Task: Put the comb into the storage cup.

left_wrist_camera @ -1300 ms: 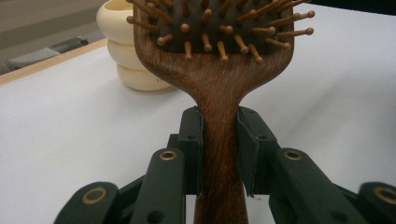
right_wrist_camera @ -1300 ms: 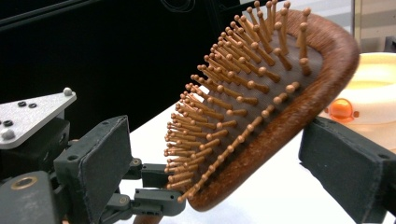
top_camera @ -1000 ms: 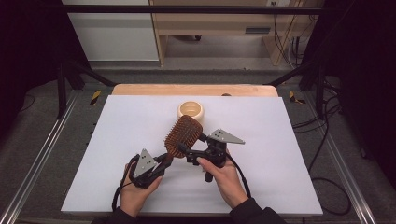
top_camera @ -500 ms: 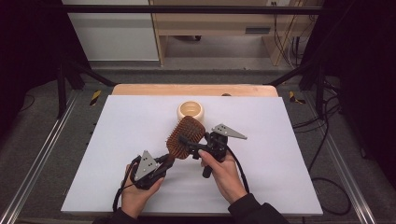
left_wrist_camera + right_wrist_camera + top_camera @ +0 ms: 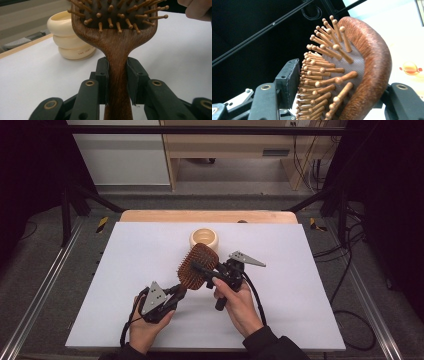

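Note:
A brown wooden paddle hairbrush (image 5: 199, 266) with wooden pins is held up off the white table (image 5: 310, 310), tilted. My left gripper (image 5: 177, 292) is shut on its handle; in the left gripper view the handle (image 5: 117, 75) sits clamped between both black pads. My right gripper (image 5: 202, 270) is closed across the brush head. In the right gripper view one pad (image 5: 288, 80) presses the pin tips and the other jaw sits behind the wooden back (image 5: 372, 65).
A cream ribbed round pot (image 5: 203, 238) stands just behind the brush, also seen in the left gripper view as the pot (image 5: 67, 37). A wooden strip (image 5: 210, 216) borders the table's far edge. Dark frame rails and cables run along both sides.
My right gripper has shifted left and slightly away from me, onto the brush head, and the brush has tipped with it. The left hand has barely moved.

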Tool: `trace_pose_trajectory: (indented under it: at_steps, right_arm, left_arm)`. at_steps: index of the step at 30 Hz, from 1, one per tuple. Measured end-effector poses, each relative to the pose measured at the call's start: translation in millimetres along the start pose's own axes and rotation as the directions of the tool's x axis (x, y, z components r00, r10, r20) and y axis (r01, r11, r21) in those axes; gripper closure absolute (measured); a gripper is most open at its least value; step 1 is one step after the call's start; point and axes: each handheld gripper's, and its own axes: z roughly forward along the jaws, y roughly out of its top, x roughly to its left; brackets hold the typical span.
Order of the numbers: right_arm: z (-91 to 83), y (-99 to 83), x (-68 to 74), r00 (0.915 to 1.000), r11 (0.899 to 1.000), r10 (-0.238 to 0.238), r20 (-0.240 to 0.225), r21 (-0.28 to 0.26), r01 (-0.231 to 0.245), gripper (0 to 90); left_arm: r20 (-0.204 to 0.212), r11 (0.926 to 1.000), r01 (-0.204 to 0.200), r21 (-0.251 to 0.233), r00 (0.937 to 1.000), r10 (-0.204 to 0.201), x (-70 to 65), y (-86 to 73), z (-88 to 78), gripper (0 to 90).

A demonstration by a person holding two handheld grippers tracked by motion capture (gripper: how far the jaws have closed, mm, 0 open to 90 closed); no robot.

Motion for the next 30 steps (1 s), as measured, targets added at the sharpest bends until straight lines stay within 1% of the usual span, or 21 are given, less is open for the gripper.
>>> trace_pose_trajectory:
  at_steps: [3,5,8,10,14,16,21,22,23,24,25,26,28,29,30]
  right_arm:
    - [-1.2,-0.3,4.0,0.9999,1.000,-0.016,-0.006,0.001,0.016,43.3]
    - [-1.6,-0.3,7.3,0.9995,1.000,-0.025,-0.021,-0.005,0.025,45.6]
    - [-1.7,2.0,11.7,0.9989,1.000,-0.026,-0.039,-0.012,0.026,48.0]
    - [-1.8,4.1,14.6,0.9980,0.999,-0.040,-0.049,-0.010,0.039,49.1]
    - [-1.9,6.5,21.2,0.9970,0.998,-0.064,-0.042,-0.006,0.064,50.9]
    - [-2.2,6.1,23.9,0.9970,0.997,-0.071,-0.031,-0.010,0.071,51.5]
    - [-3.2,7.9,24.3,0.9983,0.998,-0.051,-0.027,-0.026,0.050,51.9]
    - [-3.7,9.0,24.2,0.9984,0.998,-0.050,-0.025,-0.028,0.049,51.9]
    - [-4.4,10.4,24.1,0.9986,0.998,-0.048,-0.024,-0.033,0.047,51.9]
    - [-6.0,13.3,23.1,0.9988,0.998,-0.044,-0.023,-0.046,0.043,51.8]
    - [-6.8,14.5,22.8,0.9990,0.998,-0.040,-0.021,-0.048,0.039,51.8]
    - [-8.4,17.2,21.9,0.9990,0.998,-0.040,-0.019,-0.056,0.039,51.8]
    - [-11.8,22.9,19.7,0.9992,0.996,-0.038,-0.013,-0.077,0.037,51.8]
    - [-12.9,24.4,19.1,0.9991,0.996,-0.040,-0.009,-0.077,0.040,51.8]
    - [-13.6,25.9,18.4,0.9990,0.996,-0.044,0.001,-0.077,0.044,51.8]
  left_arm:
    - [0.012,1.0000,0.007,-0.005,0.9999,-0.007,2.5,-2.2,0.4,72.7]
    - [0.013,0.9999,0.011,-0.013,0.9999,-0.011,2.5,-2.2,0.1,72.8]
    - [0.012,0.9995,0.013,-0.028,0.9999,-0.013,3.0,-1.6,-1.6,72.9]
    - [0.012,0.9991,0.015,-0.039,0.9998,-0.015,3.0,-1.4,-2.2,72.9]
    - [0.009,0.9987,0.012,-0.049,0.9999,-0.012,3.5,-1.1,-3.1,72.8]
    - [0.008,0.9986,0.010,-0.053,0.9999,-0.010,4.0,-1.2,-3.5,72.6]
    - [0.008,0.9967,0.024,-0.078,0.9997,-0.024,5.0,-1.2,-3.8,71.0]
    - [0.011,0.9967,0.027,-0.076,0.9996,-0.026,5.6,-1.5,-3.4,68.6]
    - [0.016,0.9968,0.035,-0.072,0.9993,-0.034,6.6,-2.3,-2.0,63.5]
    - [0.014,0.9966,0.040,-0.072,0.9991,-0.039,6.9,-2.5,-1.8,56.3]
    - [0.009,0.9962,0.043,-0.076,0.9990,-0.043,7.9,-2.8,-2.2,54.3]
    - [0.004,0.9950,0.053,-0.085,0.9986,-0.053,9.0,-2.6,-3.0,51.0]
    - [-0.011,0.9899,0.086,-0.113,0.9961,-0.087,12.4,-1.9,-5.5,43.5]
    - [-0.042,0.9873,0.098,-0.125,0.9937,-0.104,14.3,-1.7,-6.4,39.7]
    - [-0.080,0.9849,0.109,-0.135,0.9895,-0.121,16.3,-2.0,-6.9,34.0]
